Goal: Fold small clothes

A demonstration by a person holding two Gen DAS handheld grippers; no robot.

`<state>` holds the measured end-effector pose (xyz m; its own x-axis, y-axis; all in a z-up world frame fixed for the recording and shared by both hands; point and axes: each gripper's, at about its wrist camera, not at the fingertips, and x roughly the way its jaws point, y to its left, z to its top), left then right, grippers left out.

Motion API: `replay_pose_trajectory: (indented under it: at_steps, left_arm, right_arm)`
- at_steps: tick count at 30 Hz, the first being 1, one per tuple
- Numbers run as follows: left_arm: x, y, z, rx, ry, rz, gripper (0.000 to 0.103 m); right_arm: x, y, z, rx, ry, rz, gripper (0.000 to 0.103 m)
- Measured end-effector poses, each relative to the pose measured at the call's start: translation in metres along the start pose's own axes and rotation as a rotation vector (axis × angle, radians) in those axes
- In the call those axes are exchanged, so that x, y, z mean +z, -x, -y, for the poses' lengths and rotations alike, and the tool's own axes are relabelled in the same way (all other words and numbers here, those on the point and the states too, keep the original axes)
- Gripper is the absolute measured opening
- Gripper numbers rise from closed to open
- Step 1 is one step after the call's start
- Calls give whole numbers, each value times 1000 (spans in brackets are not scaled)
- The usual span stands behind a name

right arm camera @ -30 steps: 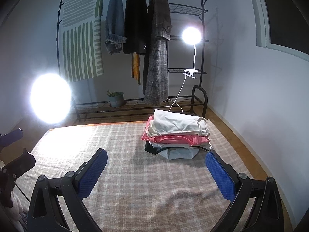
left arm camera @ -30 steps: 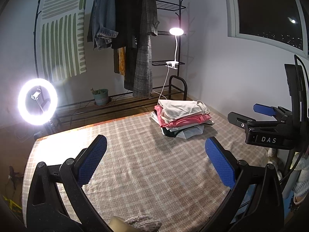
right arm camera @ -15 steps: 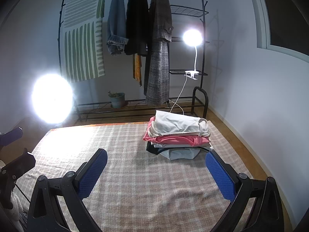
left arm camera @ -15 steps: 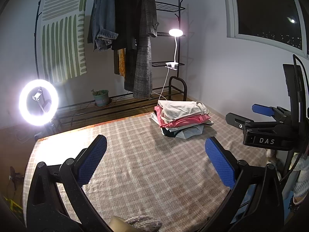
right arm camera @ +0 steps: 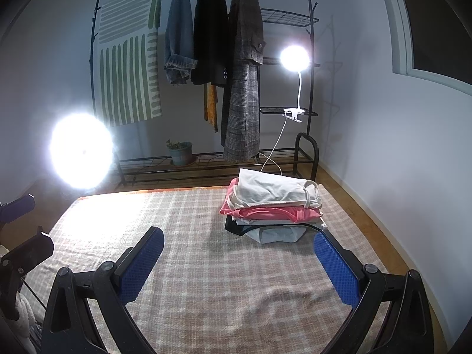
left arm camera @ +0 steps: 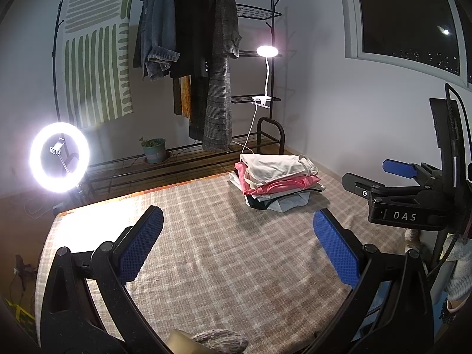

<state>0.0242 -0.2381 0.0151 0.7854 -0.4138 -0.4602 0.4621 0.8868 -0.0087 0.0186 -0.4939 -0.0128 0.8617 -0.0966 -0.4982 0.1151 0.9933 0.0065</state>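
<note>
While both tools hang above the checked blanket (right arm camera: 206, 280), nothing is in either one. My left gripper (left arm camera: 237, 242) has its blue pads (left arm camera: 138, 250) spread wide, only bare blanket between them. My right gripper (right arm camera: 237, 265) is spread just as wide and also holds nothing. The stack of folded clothes (right arm camera: 273, 206) sits at the far right part of the blanket, cream piece on top, pink under it, dark and pale pieces at the bottom; how many items, I can't tell. Stack is well apart from both grippers. Behind it, a clothes rack (right arm camera: 212, 59) with hanging coats, a clip lamp (right arm camera: 294, 57) lit. Ring light (left arm camera: 59, 161) at left, glaring.
</note>
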Motion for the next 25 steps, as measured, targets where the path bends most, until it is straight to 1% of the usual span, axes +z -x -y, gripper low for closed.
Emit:
replay_pose_trajectory:
  at_steps: [16,22,25]
  left_arm:
    - [-2,2,1,5,2,5,103]
    - [-6,10,5,14,3,37,103]
    - [-7,11,6,20,-3,37,103]
  right_arm:
    - [-1,4,-4,4,1,4,103]
    - [-4,6,-7,7,-2,0,103]
    - [-4,7,-7,7,-1,0,103]
